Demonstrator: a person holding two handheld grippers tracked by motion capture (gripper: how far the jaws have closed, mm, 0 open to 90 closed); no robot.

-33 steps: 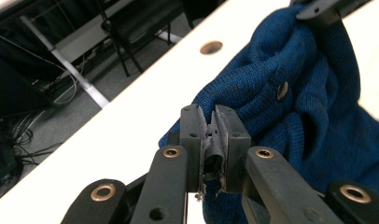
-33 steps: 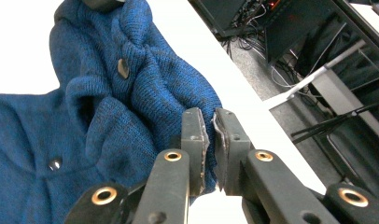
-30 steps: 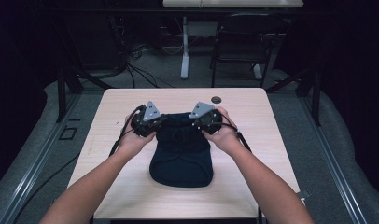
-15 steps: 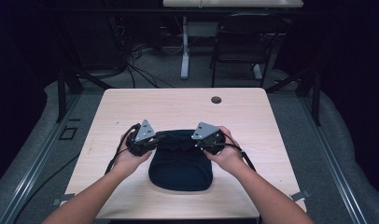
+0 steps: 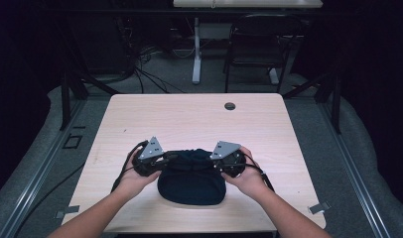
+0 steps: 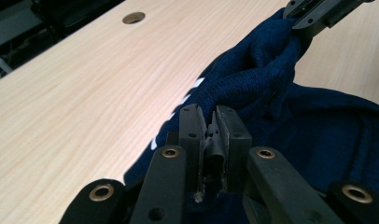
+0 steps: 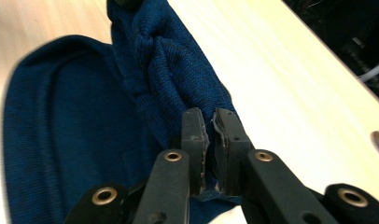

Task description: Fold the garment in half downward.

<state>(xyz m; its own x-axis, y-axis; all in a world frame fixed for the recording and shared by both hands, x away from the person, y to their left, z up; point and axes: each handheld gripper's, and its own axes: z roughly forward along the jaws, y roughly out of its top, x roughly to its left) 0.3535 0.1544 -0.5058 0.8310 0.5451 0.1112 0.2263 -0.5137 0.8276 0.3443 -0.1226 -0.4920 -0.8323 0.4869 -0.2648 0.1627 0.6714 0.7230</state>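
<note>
A dark blue knit beanie (image 5: 191,179) lies at lower center of the high view, on the near part of a light wood desk (image 5: 189,121), w/ its far edge bunched and lifted. Left gripper (image 5: 157,161) and right gripper (image 5: 223,159), one per hand, each have fingers pinching that raised knit edge at opposite ends. A round grommet hole (image 5: 230,106) sits in the desk's upper-right area.

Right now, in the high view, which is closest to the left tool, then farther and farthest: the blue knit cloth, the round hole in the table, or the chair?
1. Blue knit cloth: pinched in the left tool, near table edge.
2. Round hole: far side of the table, toward the right.
3. Chair: on the floor beyond the table.
</note>
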